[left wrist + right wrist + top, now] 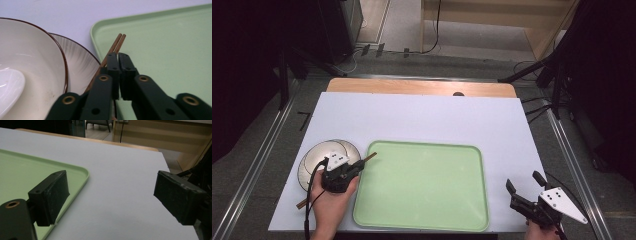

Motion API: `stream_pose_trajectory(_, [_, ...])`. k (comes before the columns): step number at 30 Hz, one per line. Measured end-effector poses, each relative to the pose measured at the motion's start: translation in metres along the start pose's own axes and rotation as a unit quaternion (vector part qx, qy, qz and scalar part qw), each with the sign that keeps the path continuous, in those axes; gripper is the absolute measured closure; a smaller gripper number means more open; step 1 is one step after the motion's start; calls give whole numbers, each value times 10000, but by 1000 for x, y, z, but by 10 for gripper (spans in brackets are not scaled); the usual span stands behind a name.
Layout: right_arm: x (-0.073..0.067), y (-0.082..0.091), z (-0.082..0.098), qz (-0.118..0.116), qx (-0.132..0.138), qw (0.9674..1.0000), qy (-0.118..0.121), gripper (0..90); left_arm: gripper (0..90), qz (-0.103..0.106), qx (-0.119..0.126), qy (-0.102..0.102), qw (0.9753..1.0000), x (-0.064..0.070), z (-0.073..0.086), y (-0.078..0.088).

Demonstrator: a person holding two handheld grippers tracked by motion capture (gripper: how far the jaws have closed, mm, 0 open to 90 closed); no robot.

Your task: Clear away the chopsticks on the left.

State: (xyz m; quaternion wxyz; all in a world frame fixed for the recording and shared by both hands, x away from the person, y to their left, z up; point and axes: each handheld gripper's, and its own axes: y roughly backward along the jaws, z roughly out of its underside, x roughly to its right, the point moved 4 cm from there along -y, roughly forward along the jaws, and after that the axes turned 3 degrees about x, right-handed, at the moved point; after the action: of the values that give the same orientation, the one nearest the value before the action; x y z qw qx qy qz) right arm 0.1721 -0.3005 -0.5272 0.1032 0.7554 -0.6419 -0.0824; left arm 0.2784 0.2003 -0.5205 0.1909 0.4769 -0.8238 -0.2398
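The left gripper point(357, 165) clamps a pair of chopsticks point(117, 43) between bowl point(314, 162) and green tray point(422, 220); the right gripper point(526, 189) gapes wide, near right.

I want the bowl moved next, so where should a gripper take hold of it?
Probably the bowl's thin upright rim, one jaw inside, one outside, coming from above. Choose the tray side: the wall is bare there, while the white spoon lies inside opposite.
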Motion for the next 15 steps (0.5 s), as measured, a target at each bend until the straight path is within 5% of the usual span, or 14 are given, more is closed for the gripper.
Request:
stream_pose_trajectory(6, [0,0,0,-11,0,10000,6,127,809,323,231,71,9992,-8,2,29])
stream_pose_trajectory(15, [-1,0,-1,-36,17,10000,32,127,868,548,144,-180,9982,-28,26,62])
